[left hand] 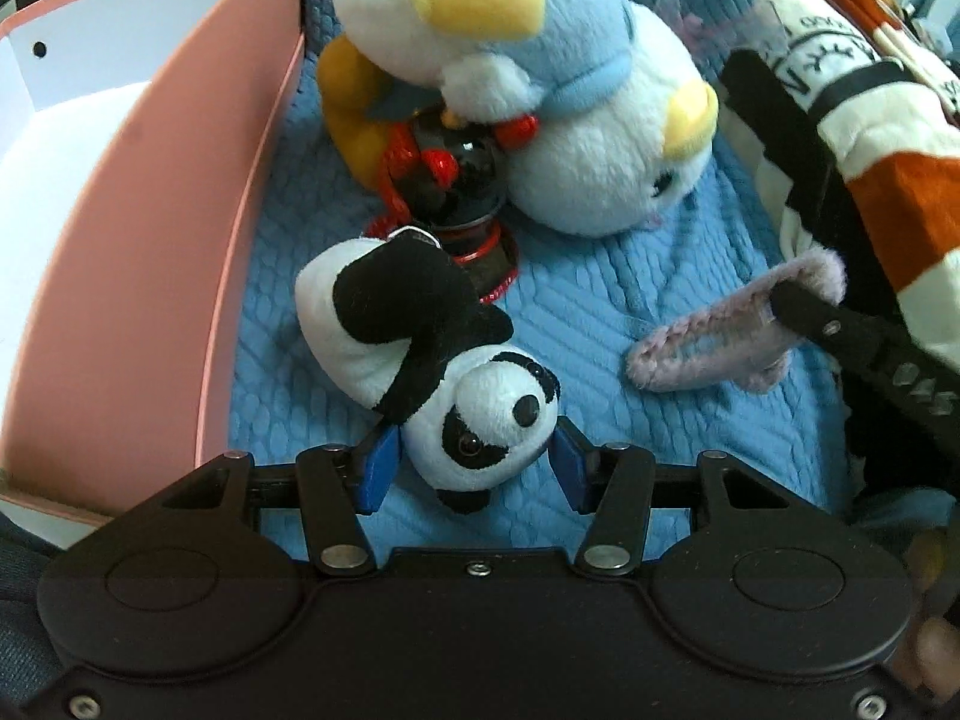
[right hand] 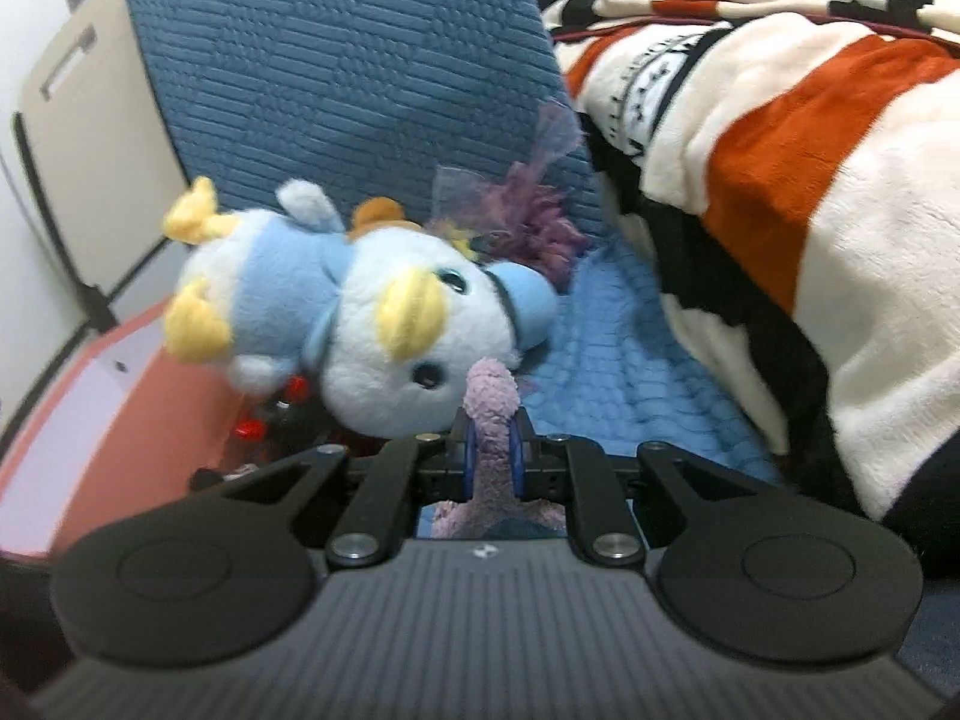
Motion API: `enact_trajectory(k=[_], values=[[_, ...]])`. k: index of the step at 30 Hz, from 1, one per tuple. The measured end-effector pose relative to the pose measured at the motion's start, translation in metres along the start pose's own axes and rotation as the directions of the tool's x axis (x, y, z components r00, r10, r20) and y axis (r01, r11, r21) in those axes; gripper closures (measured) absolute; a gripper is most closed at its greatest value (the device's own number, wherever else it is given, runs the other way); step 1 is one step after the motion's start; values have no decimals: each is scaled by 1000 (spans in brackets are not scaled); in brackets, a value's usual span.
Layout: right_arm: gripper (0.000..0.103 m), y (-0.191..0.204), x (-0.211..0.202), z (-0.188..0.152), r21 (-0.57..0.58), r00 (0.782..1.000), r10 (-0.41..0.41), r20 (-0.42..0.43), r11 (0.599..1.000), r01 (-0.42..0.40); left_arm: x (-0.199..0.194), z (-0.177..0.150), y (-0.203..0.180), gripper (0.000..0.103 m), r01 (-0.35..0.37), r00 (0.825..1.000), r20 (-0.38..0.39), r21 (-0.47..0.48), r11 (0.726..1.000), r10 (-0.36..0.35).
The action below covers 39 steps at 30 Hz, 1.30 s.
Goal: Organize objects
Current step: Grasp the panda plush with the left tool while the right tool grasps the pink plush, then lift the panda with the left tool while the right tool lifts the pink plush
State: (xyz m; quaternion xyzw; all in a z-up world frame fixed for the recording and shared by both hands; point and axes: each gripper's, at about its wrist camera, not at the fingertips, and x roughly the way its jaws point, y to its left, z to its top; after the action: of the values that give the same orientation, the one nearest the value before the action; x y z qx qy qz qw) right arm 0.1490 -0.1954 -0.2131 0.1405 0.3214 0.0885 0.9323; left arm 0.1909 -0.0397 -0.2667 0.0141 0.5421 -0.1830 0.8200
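Two grips noted: my left hand-held gripper (left hand: 474,459) sits spread around the panda (left hand: 441,369); I should close squarely on its head, while my right hand-held gripper (right hand: 492,450) pinches the purple plush (right hand: 492,420).

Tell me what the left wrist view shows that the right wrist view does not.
Left wrist only: the panda plush head between the open left gripper jaws. Right wrist only: the tall blue cushion standing behind the toys. Both: the white-and-blue plush, the pink bin wall, the striped blanket, and the purple fuzzy toy clamped in the right gripper.
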Motion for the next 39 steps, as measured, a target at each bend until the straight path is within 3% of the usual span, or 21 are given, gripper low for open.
enact_trajectory(k=[5, 17, 21, 25, 29, 34, 39], values=[[86, 3, 6, -9, -35, 996, -56, -66, 998, 54, 0, 1, 0, 52, 6, 1000, -4, 17, 1000, -6], [84, -2, -9, -28, 40, 985, -28, -169, 999, 35, 7, -6, 12, 51, 10, 999, -36, -46, 999, -12], [77, -7, -10, -30, 79, 980, -25, -197, 996, 41, 7, -7, 12, 45, 2, 999, -40, -50, 999, -4], [40, -6, -15, -30, 79, 983, 3, -183, 997, 12, -1, -10, 11, 35, 0, 1000, -12, -57, 998, -1], [39, -1, -12, -29, 39, 983, -25, -182, 999, 33, -6, -9, 9, 35, -25, 1000, 13, -51, 998, 26], [39, 1, 11, -32, -17, 964, -76, -253, 997, 74, -4, -7, 10, 36, -58, 998, 31, -58, 997, 60], [39, 1, 17, -33, -33, 964, -69, -259, 997, 62, 1, -7, 10, 37, -75, 996, 37, -54, 996, 77]])
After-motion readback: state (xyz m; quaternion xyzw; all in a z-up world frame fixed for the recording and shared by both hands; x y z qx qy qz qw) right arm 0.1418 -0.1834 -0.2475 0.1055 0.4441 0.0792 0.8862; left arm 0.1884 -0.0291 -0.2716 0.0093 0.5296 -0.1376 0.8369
